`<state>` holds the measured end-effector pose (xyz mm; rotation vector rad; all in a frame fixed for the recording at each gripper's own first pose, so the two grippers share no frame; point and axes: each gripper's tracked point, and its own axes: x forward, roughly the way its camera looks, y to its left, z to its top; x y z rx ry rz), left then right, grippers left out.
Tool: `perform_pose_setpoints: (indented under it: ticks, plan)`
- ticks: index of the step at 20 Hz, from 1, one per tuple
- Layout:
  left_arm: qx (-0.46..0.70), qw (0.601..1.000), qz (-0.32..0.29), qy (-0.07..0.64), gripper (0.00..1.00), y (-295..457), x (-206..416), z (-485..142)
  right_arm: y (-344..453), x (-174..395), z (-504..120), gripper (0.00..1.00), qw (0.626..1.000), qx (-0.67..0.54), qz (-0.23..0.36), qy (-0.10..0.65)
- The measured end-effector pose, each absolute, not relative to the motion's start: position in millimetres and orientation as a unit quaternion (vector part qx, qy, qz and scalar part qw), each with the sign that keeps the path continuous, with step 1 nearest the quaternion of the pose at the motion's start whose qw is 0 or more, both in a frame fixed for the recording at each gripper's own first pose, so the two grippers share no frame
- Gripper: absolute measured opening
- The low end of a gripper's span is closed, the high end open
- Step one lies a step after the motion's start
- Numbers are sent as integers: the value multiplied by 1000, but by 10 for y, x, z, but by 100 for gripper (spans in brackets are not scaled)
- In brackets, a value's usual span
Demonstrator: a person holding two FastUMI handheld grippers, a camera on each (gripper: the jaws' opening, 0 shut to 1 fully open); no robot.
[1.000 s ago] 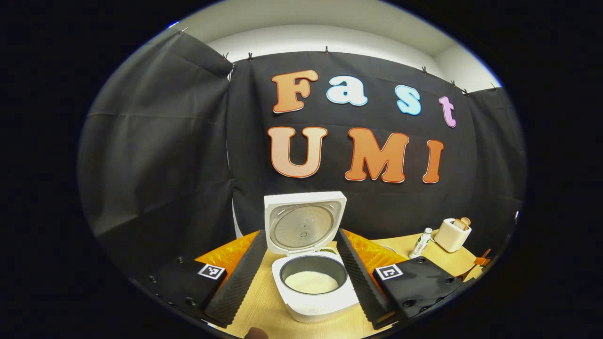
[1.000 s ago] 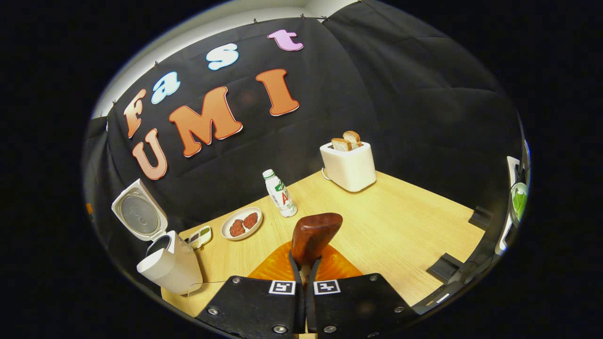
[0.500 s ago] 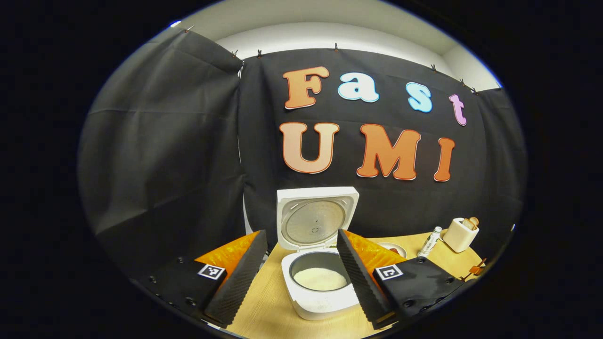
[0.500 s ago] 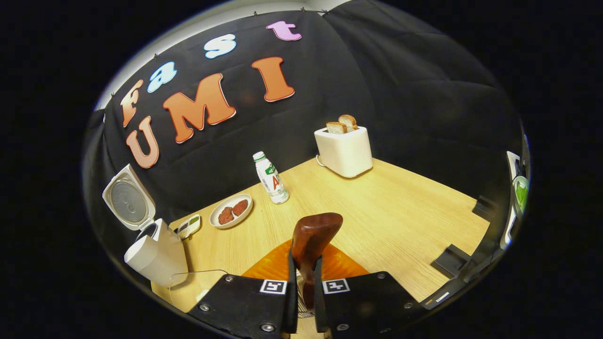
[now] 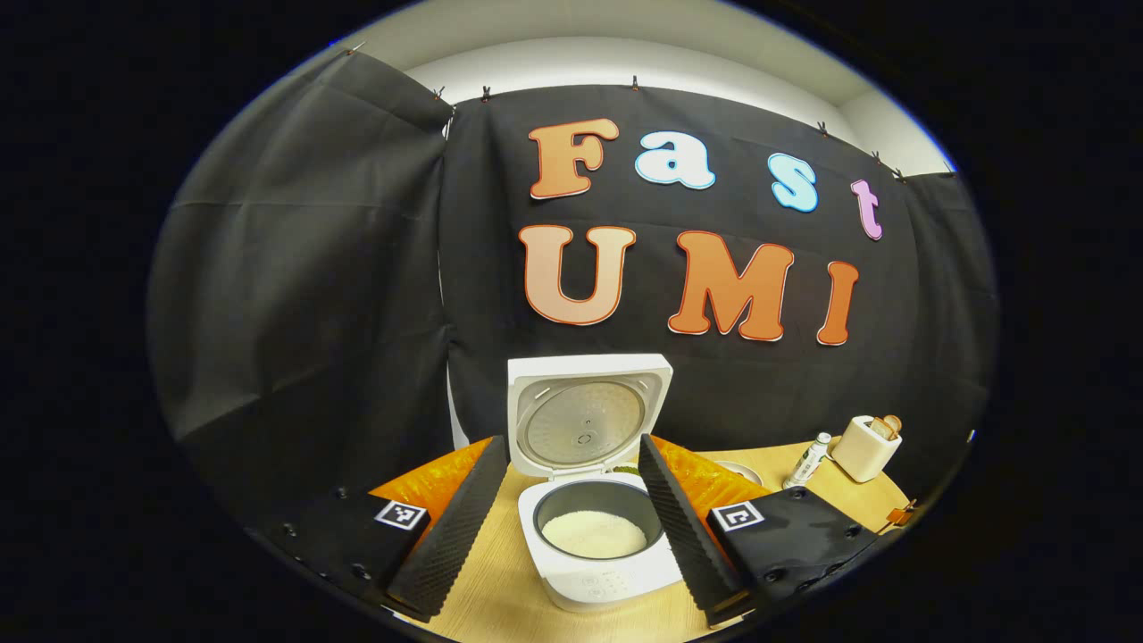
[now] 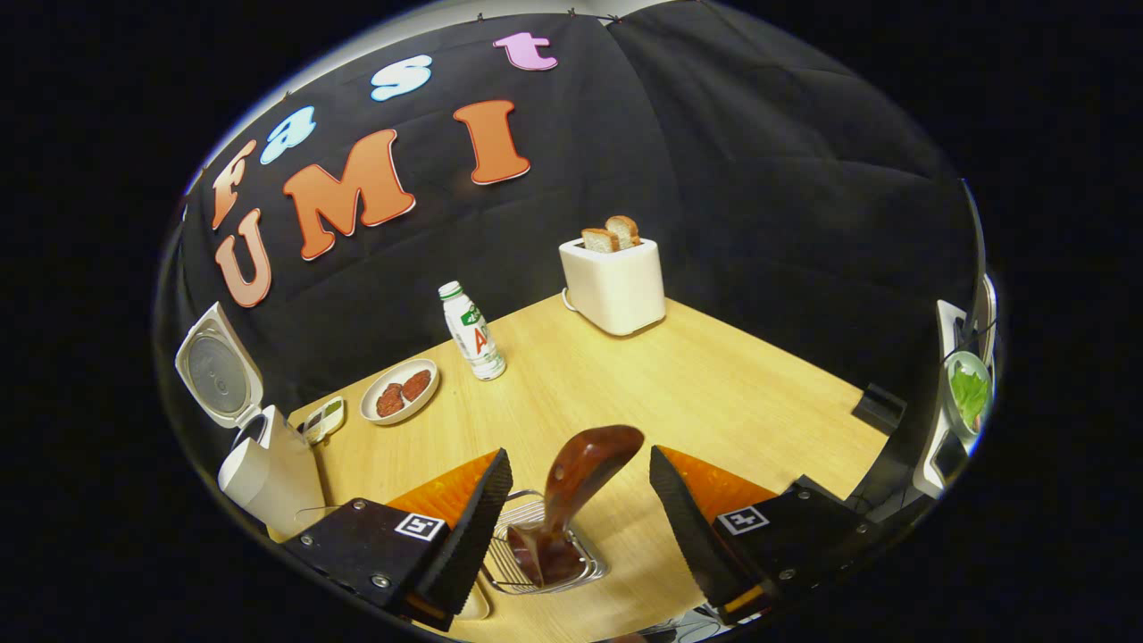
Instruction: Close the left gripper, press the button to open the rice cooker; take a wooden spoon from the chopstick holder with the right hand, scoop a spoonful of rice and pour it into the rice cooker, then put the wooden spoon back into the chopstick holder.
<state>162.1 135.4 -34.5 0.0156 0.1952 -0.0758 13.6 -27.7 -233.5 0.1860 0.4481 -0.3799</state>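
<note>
The white rice cooker (image 5: 600, 549) stands with its lid (image 5: 585, 413) up and white rice (image 5: 593, 534) in its dark pot. My left gripper (image 5: 571, 518) is open in front of it, one finger on each side. In the right gripper view the dark wooden spoon (image 6: 571, 496) leans in the wire chopstick holder (image 6: 536, 563), bowl end down. My right gripper (image 6: 576, 522) is open around the spoon, both fingers apart from it. The rice cooker (image 6: 263, 464) sits at the far left of that view.
On the wooden table (image 6: 696, 384) stand a white toaster (image 6: 614, 281) with bread, a small bottle (image 6: 473, 330), a plate (image 6: 399, 402) with two brown patties and a small dish (image 6: 323, 420). A bowl of greens (image 6: 969, 393) sits at the far right edge.
My right gripper has opened and let go of the wooden spoon, which now rests in the chopstick holder. The left gripper view shifted only slightly.
</note>
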Motion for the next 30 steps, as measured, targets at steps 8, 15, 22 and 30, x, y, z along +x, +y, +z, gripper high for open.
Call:
perform_pose_setpoints:
  ticks: [8, 15, 22, 30]
  plan:
    - [15, 995, -47, 84, 100, 1173, 2340, 149, -504, 316, -1493, 95, 959, 35, -218, 180]
    - [13, 990, -67, 122, 100, 924, 3351, 226, -387, 420, -1122, 95, 967, 33, -207, 148]
    - [37, 980, -51, 190, 100, 886, 4138, -306, -558, 358, -1079, 95, 962, 36, -227, 145]
    - [-15, 972, -16, 234, 100, 1140, 4249, -656, -699, 273, -997, 95, 961, 35, -238, 137]
